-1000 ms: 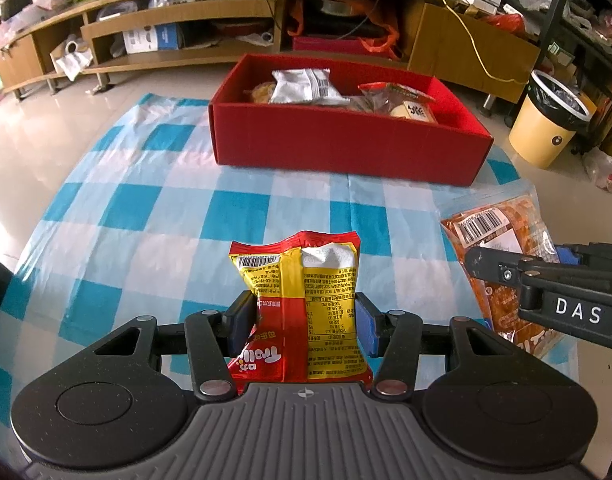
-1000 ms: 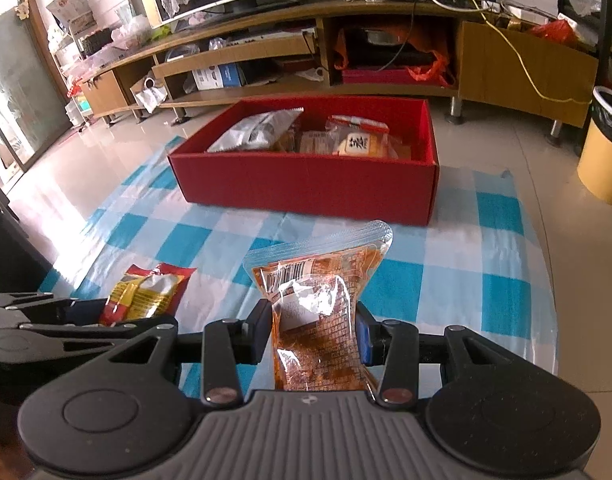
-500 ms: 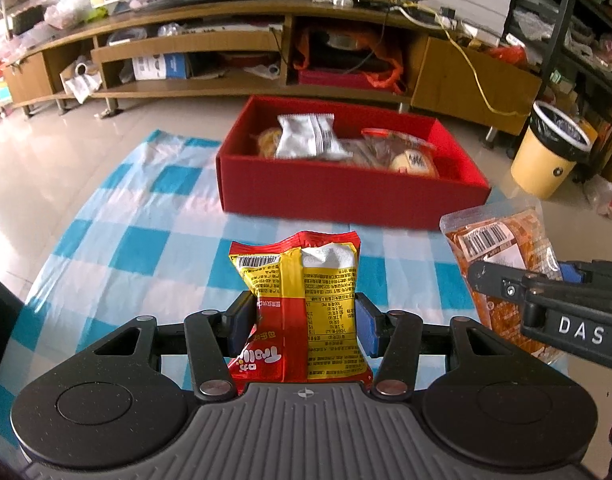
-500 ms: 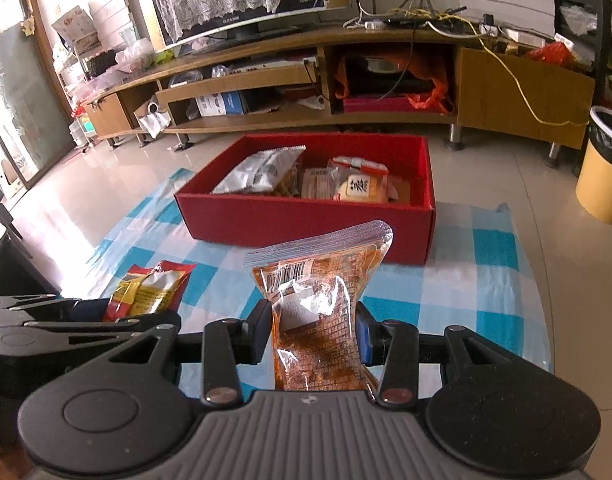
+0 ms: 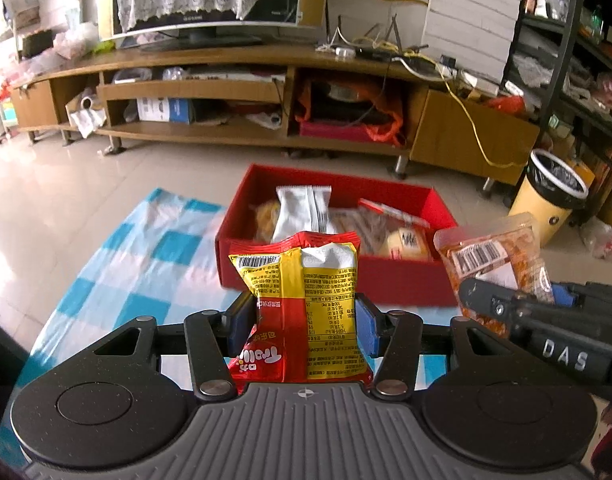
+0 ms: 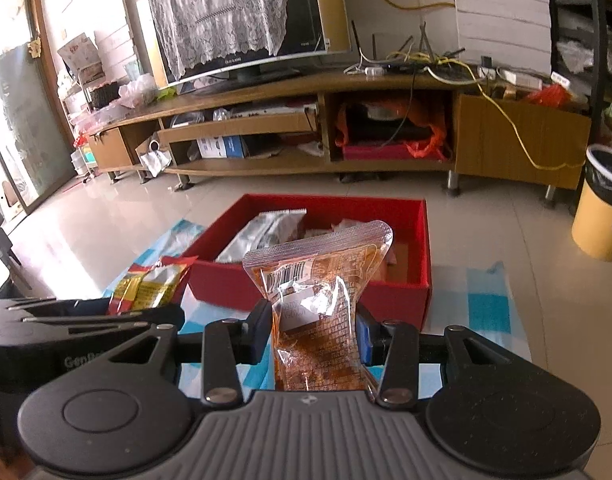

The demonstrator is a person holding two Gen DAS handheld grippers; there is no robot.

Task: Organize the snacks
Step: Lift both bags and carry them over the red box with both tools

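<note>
Red-yellow snack packet (image 5: 302, 304) clamped upright between left tongs (image 5: 301, 320), red box (image 5: 342, 280) beyond

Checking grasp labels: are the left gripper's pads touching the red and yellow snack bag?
Touching. The left wrist view shows the left gripper with both blue pads pressed against the sides of the red and yellow snack bag, which stands upright between them.

A lived-in home sitting room: a long wooden TV cabinet (image 6: 290, 128) with cluttered open shelves carries a flat television (image 6: 242, 12) draped in a lace cloth (image 6: 218, 8), with a router and tangled cables (image 6: 418, 60) alongside. Glossy floor tiles (image 6: 106, 216), a yellow waste bin (image 6: 602, 212), and a checked blue-and-white cloth (image 5: 146, 252) spread on the floor
</note>
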